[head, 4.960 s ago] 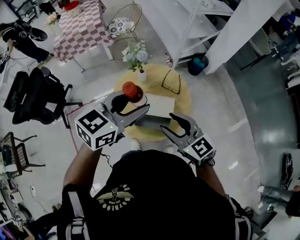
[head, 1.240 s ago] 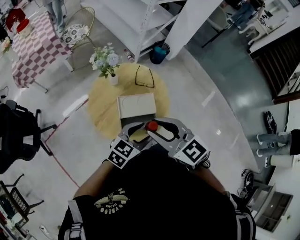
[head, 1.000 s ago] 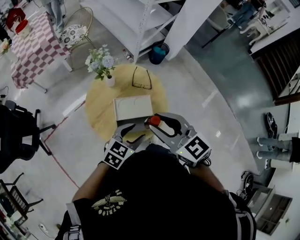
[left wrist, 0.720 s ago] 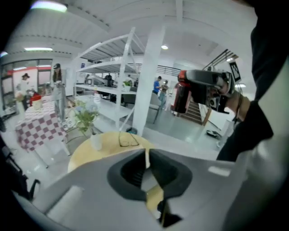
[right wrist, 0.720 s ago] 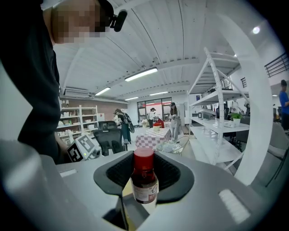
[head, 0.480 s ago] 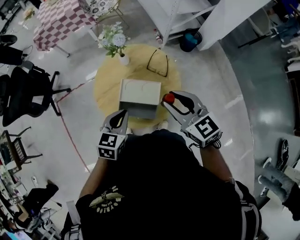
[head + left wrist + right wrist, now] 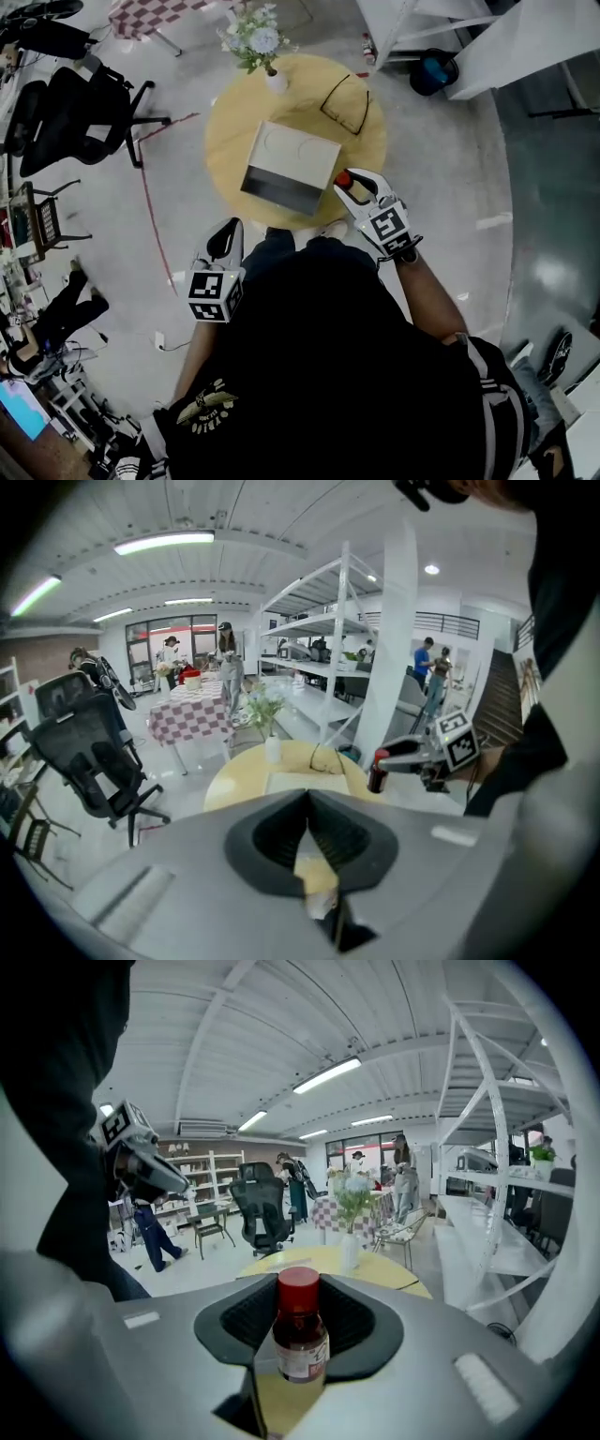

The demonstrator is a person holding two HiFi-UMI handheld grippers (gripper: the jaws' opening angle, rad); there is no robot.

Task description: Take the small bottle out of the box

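Now, head view, right gripper [image 7: 347,184]: pinches the bottle [image 7: 343,178], red cap up, near the rim of the table [image 7: 234,131], just beside the box [image 7: 286,161] and clear of it.
Head view, left gripper [image 7: 228,240]: hangs low at the person's side, well apart from table and box.
Head view, box: sits mid-table, shows two round outlines on top; contents too small to tell.
Left gripper view, jaws: pressed together, with nothing between them.
Left gripper view, beyond: looks across at the box [image 7: 298,782] and at the bottle [image 7: 377,771] held out above table level in the other gripper [image 7: 389,757].
Right gripper view, jaws: partly spread, clamped on the bottle [image 7: 300,1330] at label height; keeps it upright and centred.
Step in hand: seemingly past the lift-out; bottle outside the box, in the air, not yet set down.
Next move: probably calls for a bare patch of table beside the box, a slow upright lowering to full contact, then a release.
Care: needs a firm, level pinch till then, to avoid tipping so narrow a bottle.
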